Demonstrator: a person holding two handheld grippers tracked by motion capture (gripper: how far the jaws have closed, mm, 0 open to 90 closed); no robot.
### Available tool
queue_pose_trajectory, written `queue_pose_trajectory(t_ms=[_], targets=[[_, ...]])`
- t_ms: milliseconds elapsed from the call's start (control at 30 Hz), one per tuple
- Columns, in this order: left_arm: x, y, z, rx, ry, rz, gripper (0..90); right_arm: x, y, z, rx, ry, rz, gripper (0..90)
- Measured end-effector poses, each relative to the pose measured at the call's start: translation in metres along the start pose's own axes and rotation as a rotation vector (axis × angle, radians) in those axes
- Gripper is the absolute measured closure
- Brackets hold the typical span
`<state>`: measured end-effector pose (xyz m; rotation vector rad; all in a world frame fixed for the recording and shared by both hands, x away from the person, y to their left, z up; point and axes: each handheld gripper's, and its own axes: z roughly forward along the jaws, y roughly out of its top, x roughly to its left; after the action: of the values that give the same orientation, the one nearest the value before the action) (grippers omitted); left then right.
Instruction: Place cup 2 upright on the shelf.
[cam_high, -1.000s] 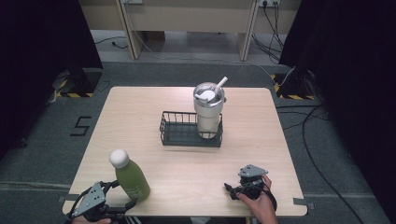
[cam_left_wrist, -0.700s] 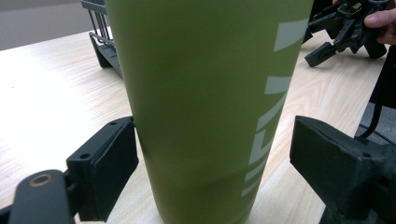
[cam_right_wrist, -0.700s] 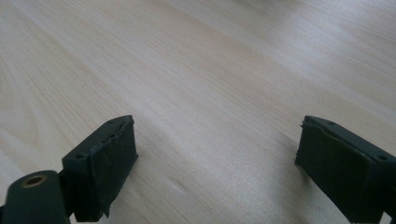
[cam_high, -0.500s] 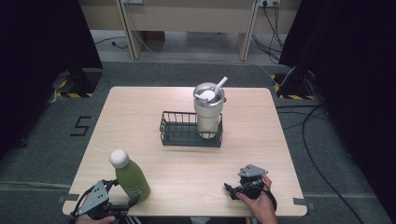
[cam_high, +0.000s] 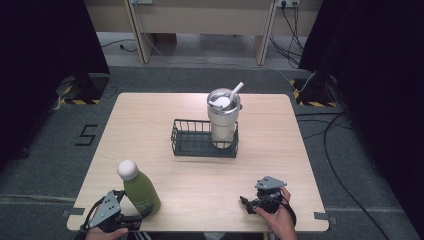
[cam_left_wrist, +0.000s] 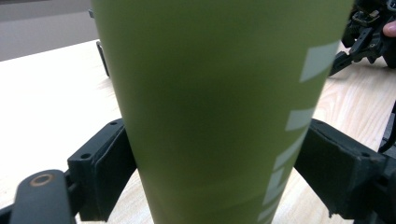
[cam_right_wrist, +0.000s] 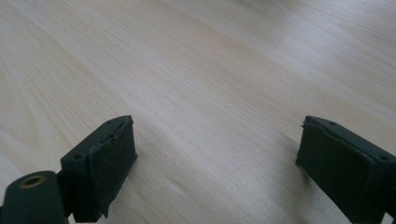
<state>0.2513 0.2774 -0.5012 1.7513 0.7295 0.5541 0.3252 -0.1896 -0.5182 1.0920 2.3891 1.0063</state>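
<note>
While the green bottle (cam_high: 141, 192) stood upright near the front left corner of the table (cam_high: 150, 120), the left gripper (cam_high: 134, 220) had its jaws set around the lower body. In the left gripper view both pads (cam_left_wrist: 106, 161) pressed against the bottle's sides (cam_left_wrist: 219, 107), so the grasp looked made; whether the base had left the wood could not be told. The white cap (cam_high: 127, 169) was on.

Right gripper (cam_high: 248, 202) rested low at the front right, held by a hand (cam_high: 276, 216), jaws spread wide over bare wood and holding nothing.

The wire basket (cam_high: 192, 148) sat at the table's middle, well apart from the bottle. A steel tumbler (cam_high: 223, 122) with a straw already stood in its right half; the left half was free.

Judgement: one item placed, the bottle gripped but not yet carried. Left to do, most likely: lift, carry across to the basket, set it down beside the tumbler, release.
</note>
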Motion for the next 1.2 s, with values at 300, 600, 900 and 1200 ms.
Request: queue_pose_trajectory(t_ms=[300,600,900,1200], targets=[[-0.001,0.002,0.007,0.000,0.002,0.015,15.3,0.000,0.000,0.000,0.000,0.000,0.000,11.6],[-0.001,0.002,0.012,-0.008,0.006,0.013,15.5,0.000,0.000,0.000,0.000,0.000,0.000,11.7],[0.001,-0.001,0.014,-0.010,0.002,-0.002,20.0,0.000,0.000,0.000,0.000,0.000,0.000,11.7],[0.002,-0.001,0.014,-0.015,0.006,-0.008,20.6,0.000,0.000,0.000,0.000,0.000,0.000,11.6]])
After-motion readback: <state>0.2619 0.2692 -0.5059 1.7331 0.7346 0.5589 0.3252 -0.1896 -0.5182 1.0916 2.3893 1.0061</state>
